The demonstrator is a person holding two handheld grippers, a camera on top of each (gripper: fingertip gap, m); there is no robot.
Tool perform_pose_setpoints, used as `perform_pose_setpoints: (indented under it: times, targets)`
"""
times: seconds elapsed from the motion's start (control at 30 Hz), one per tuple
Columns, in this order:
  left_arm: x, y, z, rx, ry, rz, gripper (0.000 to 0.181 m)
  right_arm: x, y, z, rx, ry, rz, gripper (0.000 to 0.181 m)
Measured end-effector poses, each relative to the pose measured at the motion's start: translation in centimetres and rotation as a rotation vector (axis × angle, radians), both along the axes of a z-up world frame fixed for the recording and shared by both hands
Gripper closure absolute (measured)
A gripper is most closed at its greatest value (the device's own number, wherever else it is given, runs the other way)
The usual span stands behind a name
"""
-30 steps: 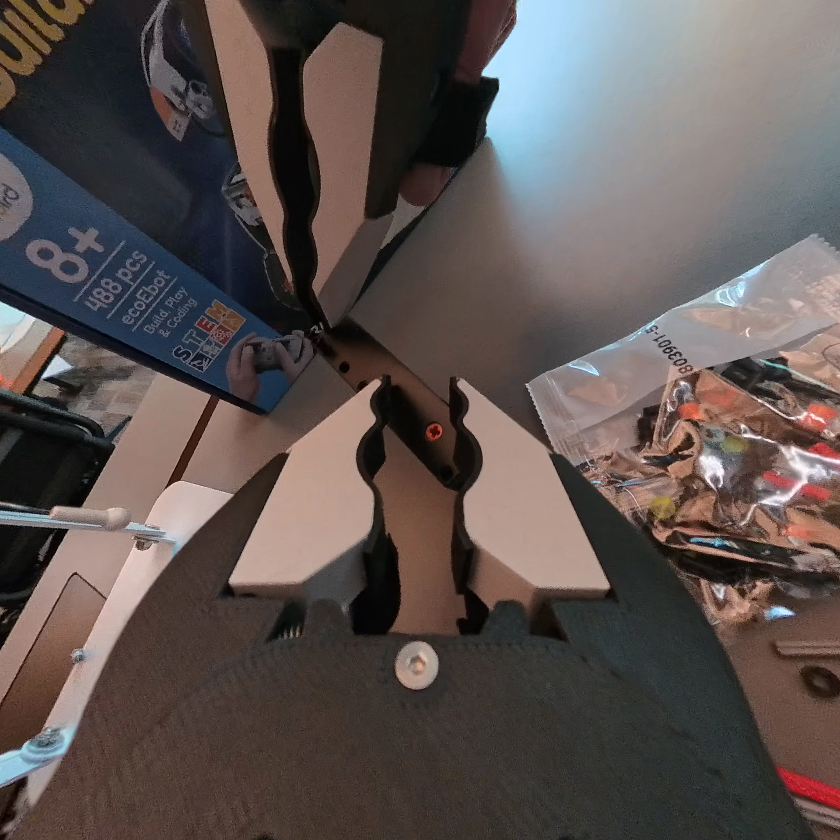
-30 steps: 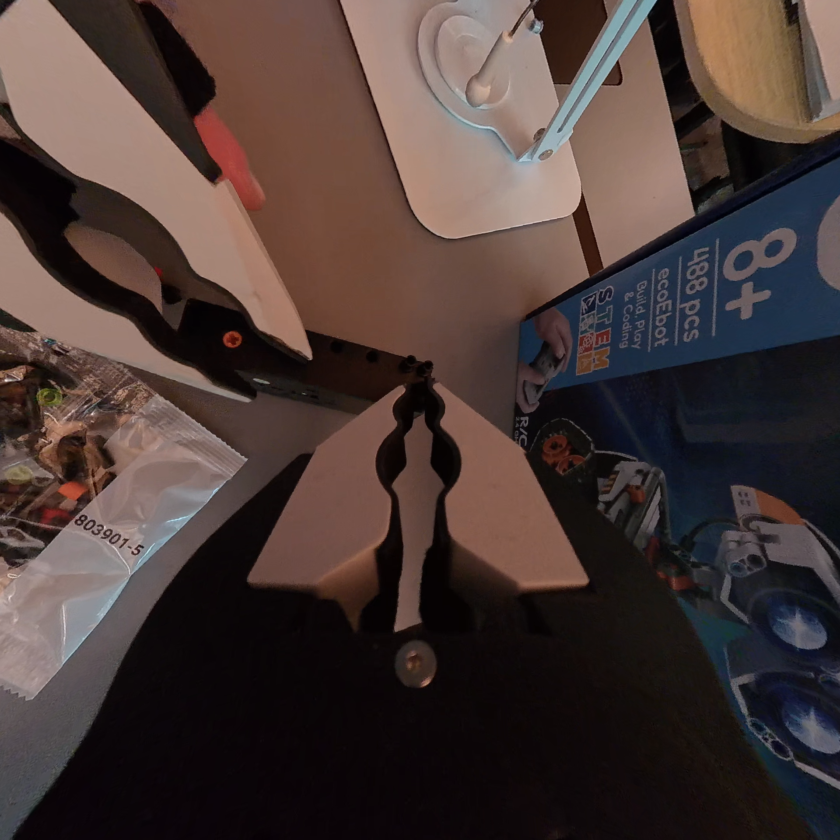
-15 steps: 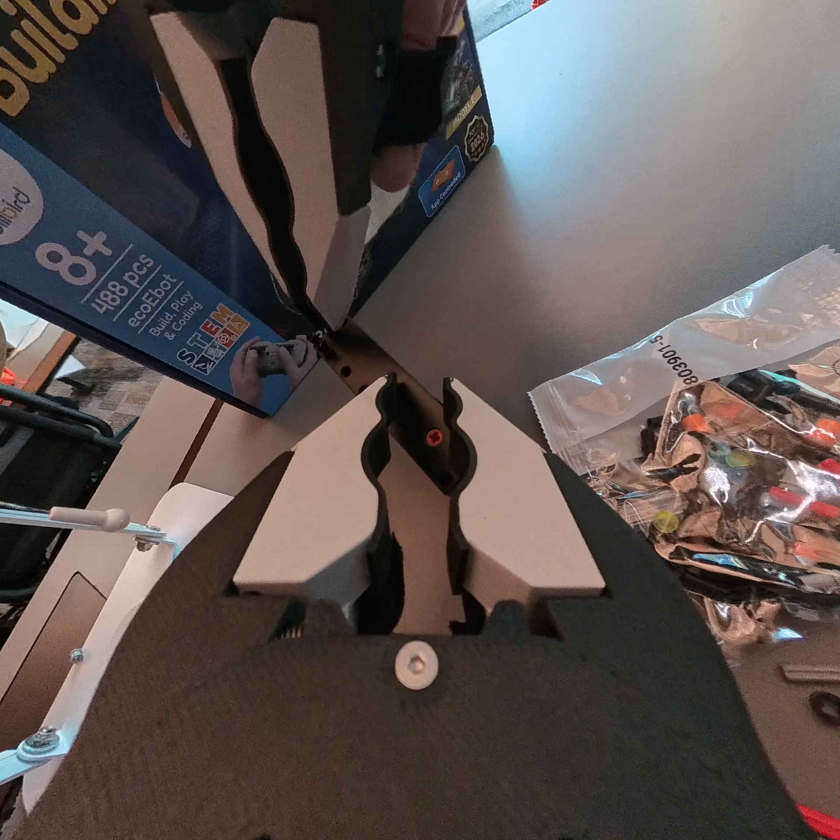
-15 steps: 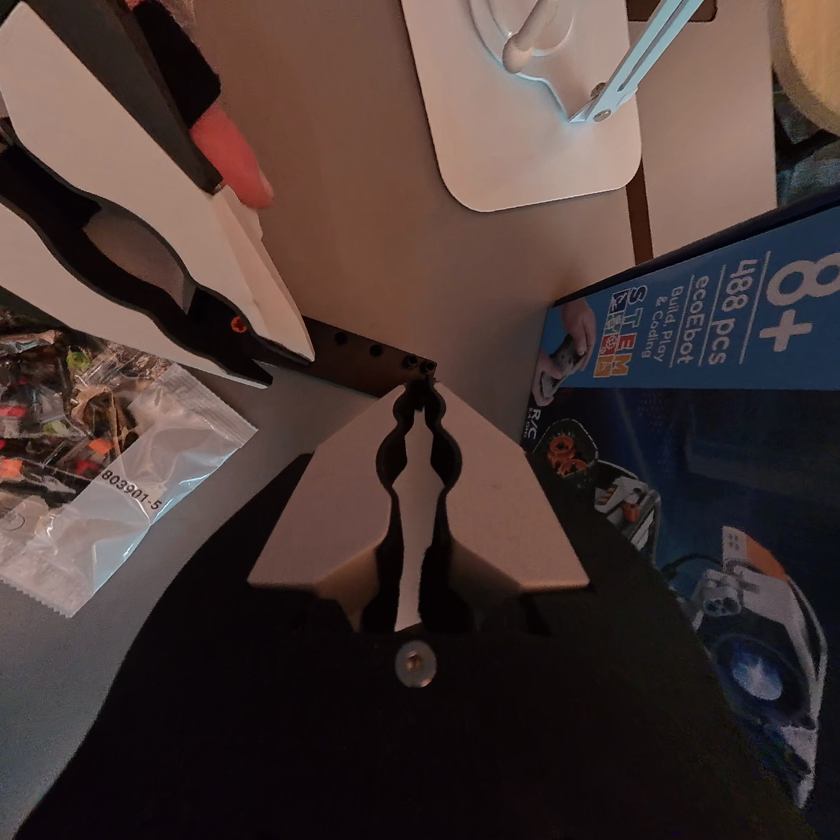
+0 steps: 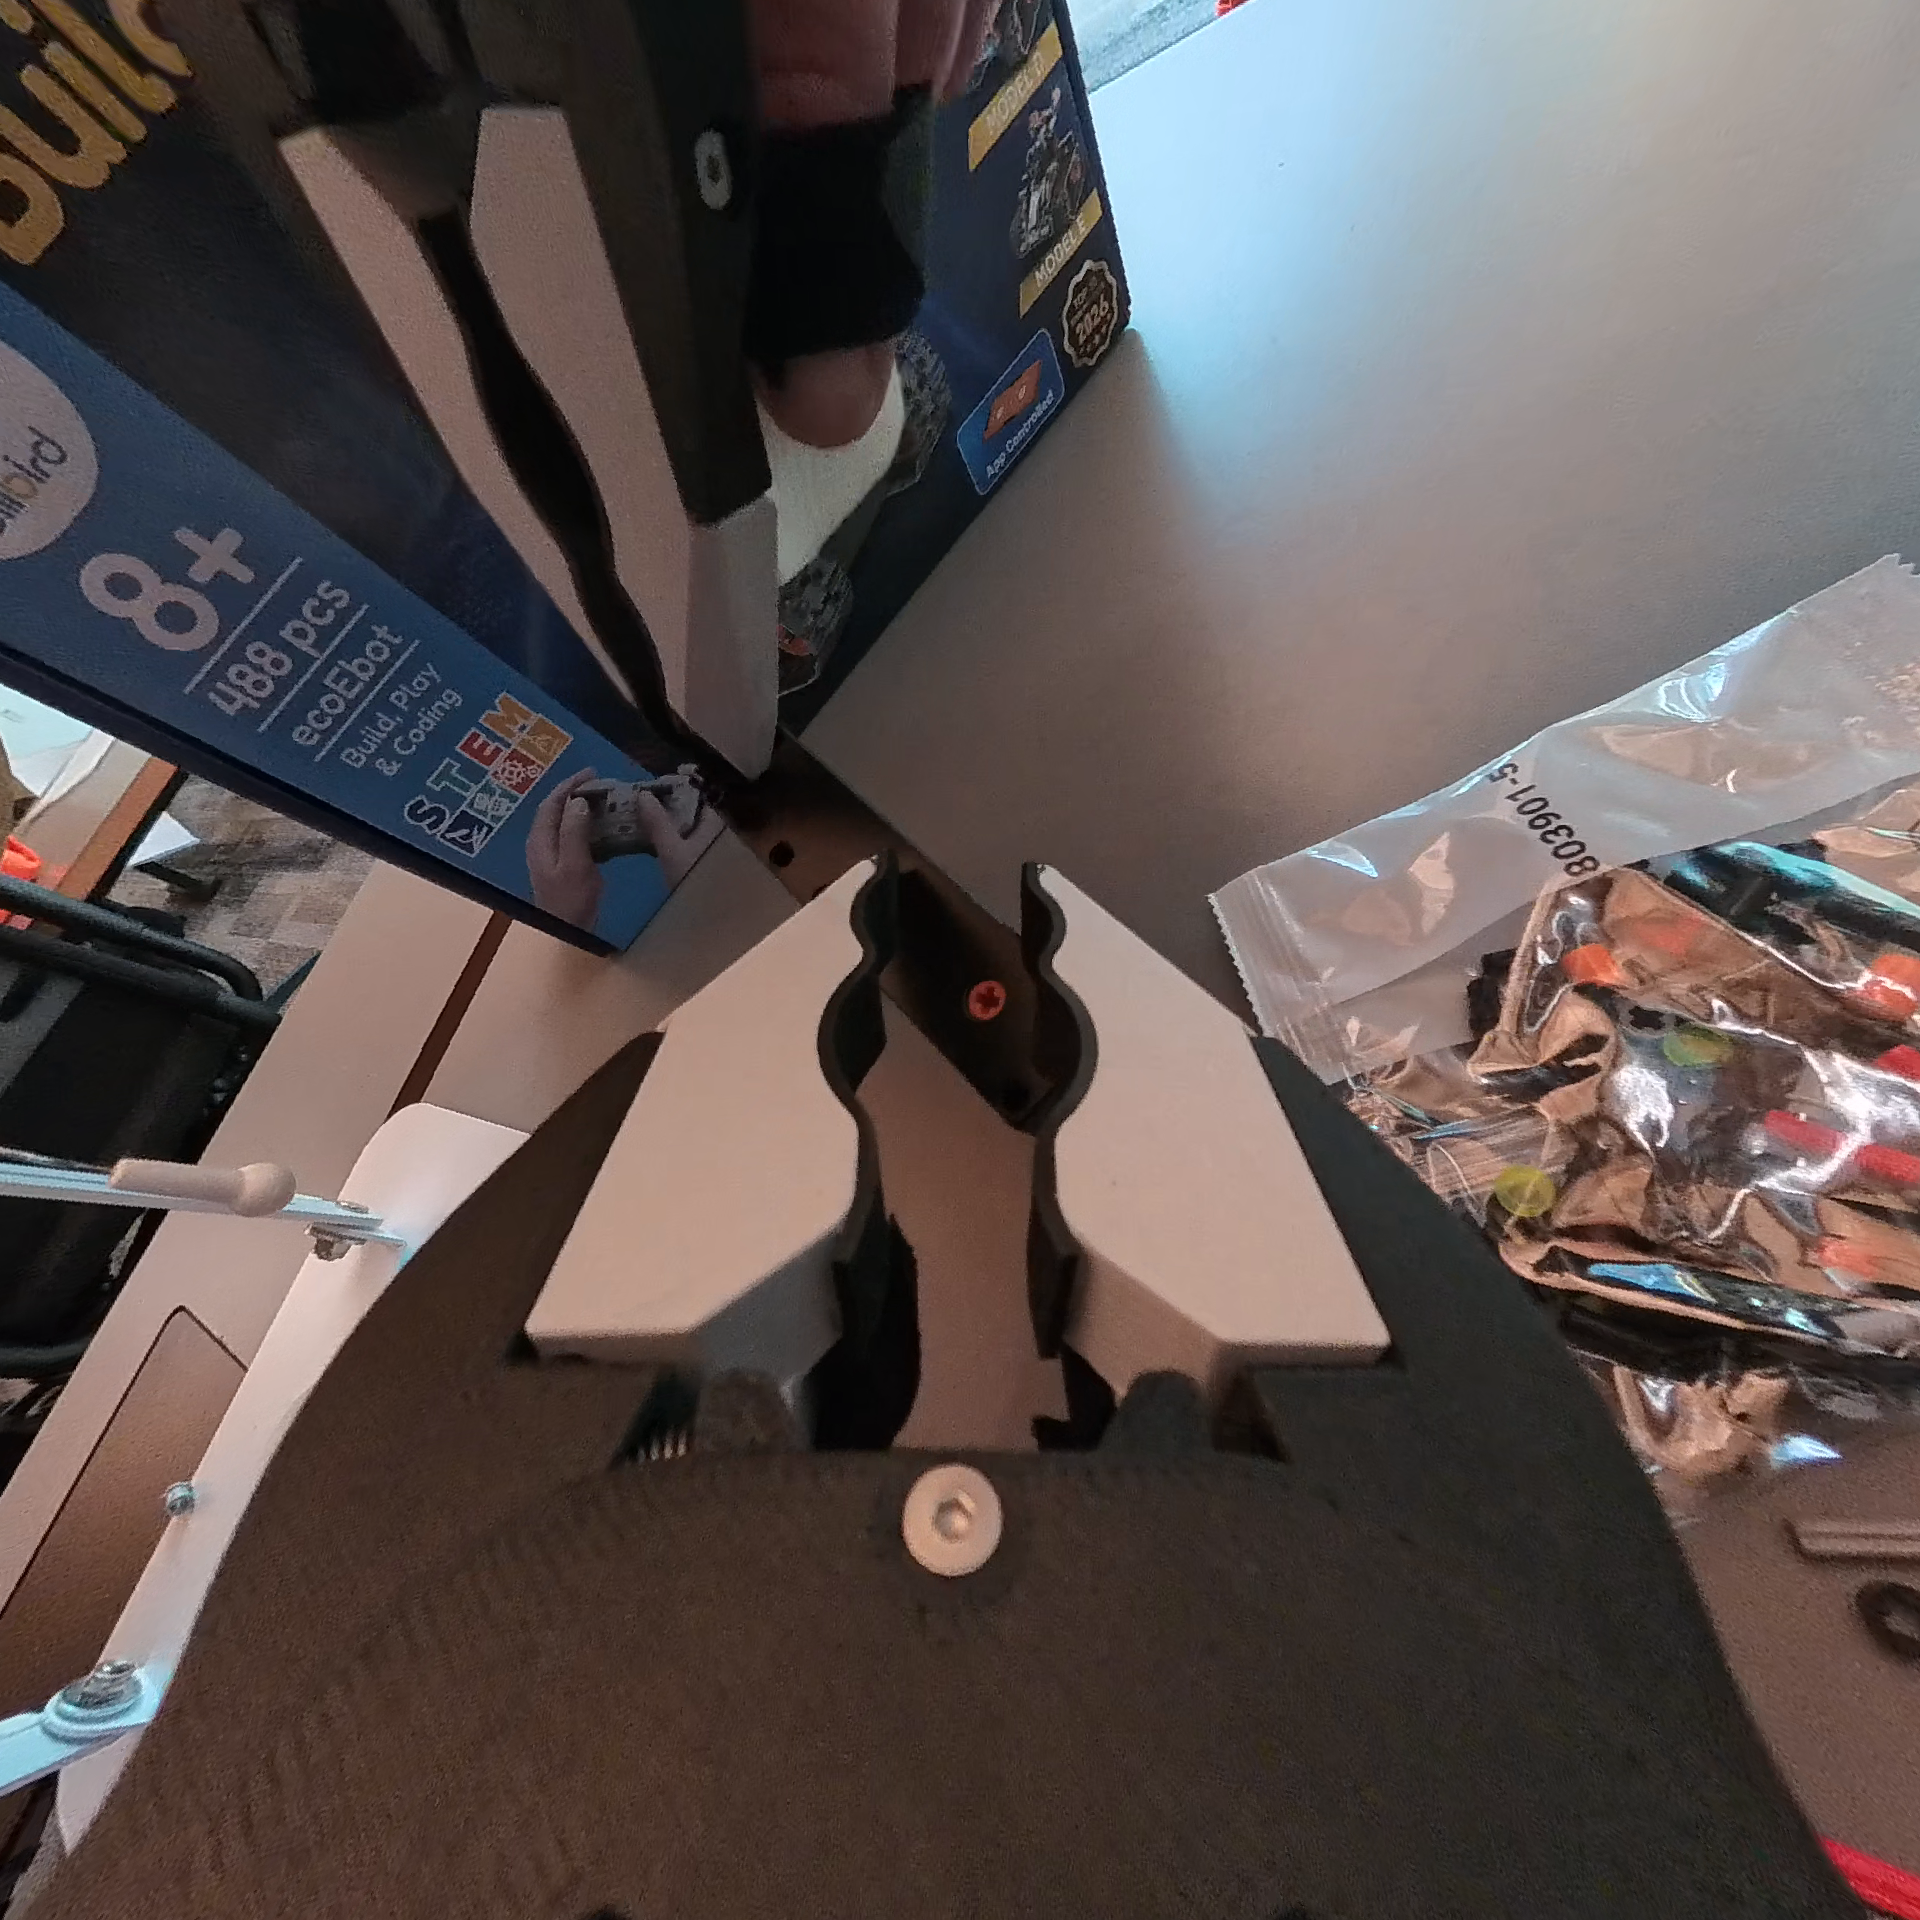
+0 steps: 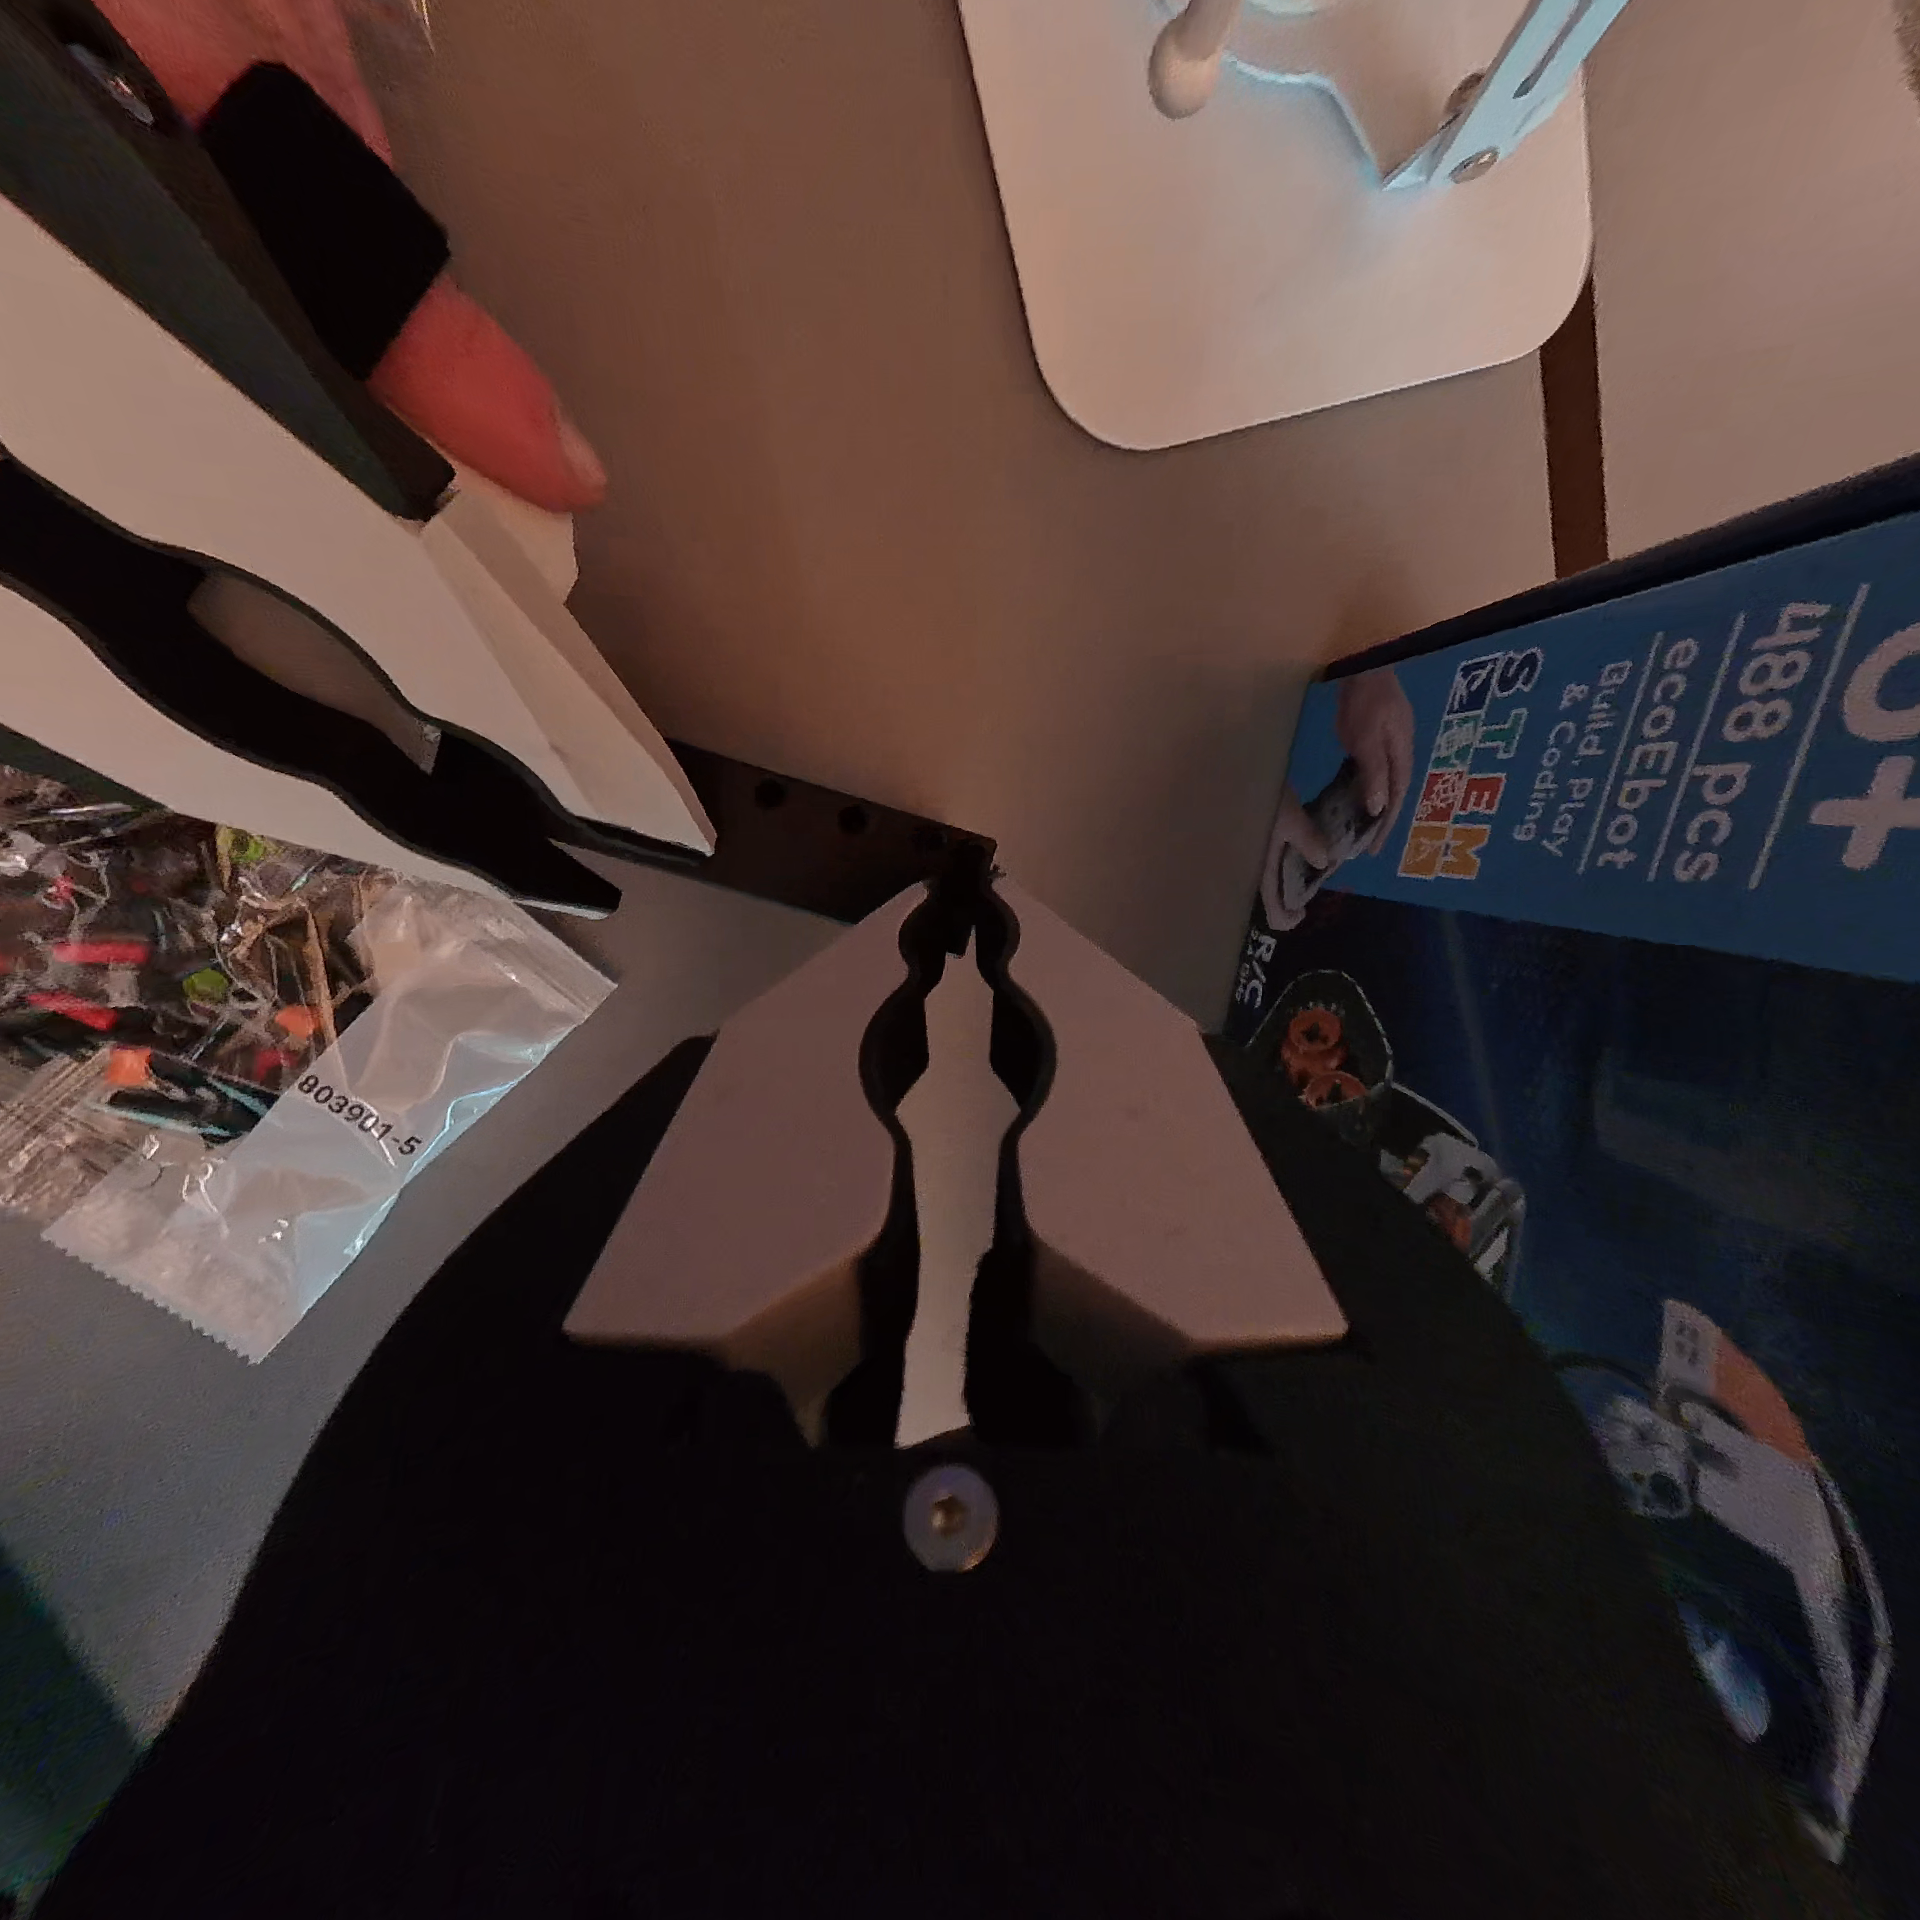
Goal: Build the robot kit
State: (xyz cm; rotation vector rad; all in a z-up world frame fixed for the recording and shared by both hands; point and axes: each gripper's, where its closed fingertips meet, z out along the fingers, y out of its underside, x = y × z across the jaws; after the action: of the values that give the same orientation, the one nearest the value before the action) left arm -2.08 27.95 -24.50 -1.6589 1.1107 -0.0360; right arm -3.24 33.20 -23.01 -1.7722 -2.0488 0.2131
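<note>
Black perforated strip (image 5: 940, 971) is clamped at one end by the left gripper (image 5: 951, 883) and pinched at the far end by the right gripper (image 6: 964, 883), over a grey table (image 5: 1455, 436); blue box (image 5: 312, 665) and clear parts bag (image 5: 1662, 987) are seen alongside

Matt black perforated strip (image 5: 940, 961), plastic by the look, with an orange screw head. Glossy printed cardboard box (image 5: 312, 665). Crinkly, shiny clear plastic bag (image 5: 1621, 935). Smooth matt grey counter (image 5: 1455, 364). Smooth white gripper fingers (image 5: 748, 1060).
</note>
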Motion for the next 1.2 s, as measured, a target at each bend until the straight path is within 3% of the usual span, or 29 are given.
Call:
perform_pose_setpoints:
  times: [0.07, 0.13, 0.63, 0.9, 1.07, 1.2]
  targets:
    - [0.1, -0.1, 0.0, 0.002, 0.004, -0.003, 0.16, 0.1, 0.2, 0.7, 0.006, 0.063, -0.03, 0.17]
    - [0.1, -0.1, 0.0, 0.0, 0.005, -0.004, 0.159, 0.2, 0.1, 1.3, 0.0, 0.11, -0.029, 0.177]
    - [0.3, -0.3, -0.1, -0.008, 0.015, -0.011, 0.158, 0.4, 0.1, 0.7, 0.039, 0.045, -0.025, 0.181]
    - [0.3, -0.8, 1.0, -0.049, -0.051, -0.034, 0.156, 1.2, -1.0, 4.1, 0.126, 0.178, -0.077, 0.181]
    - [-1.8, -1.1, 3.9, -0.071, -0.095, -0.03, 0.156, 1.9, -6.3, 6.5, 0.099, 0.295, -0.037, 0.181]
    - [-3.9, -1.6, 5.6, -0.069, -0.079, -0.008, 0.156, 1.3, -12.3, 5.5, 0.005, 0.347, 0.039, 0.176]
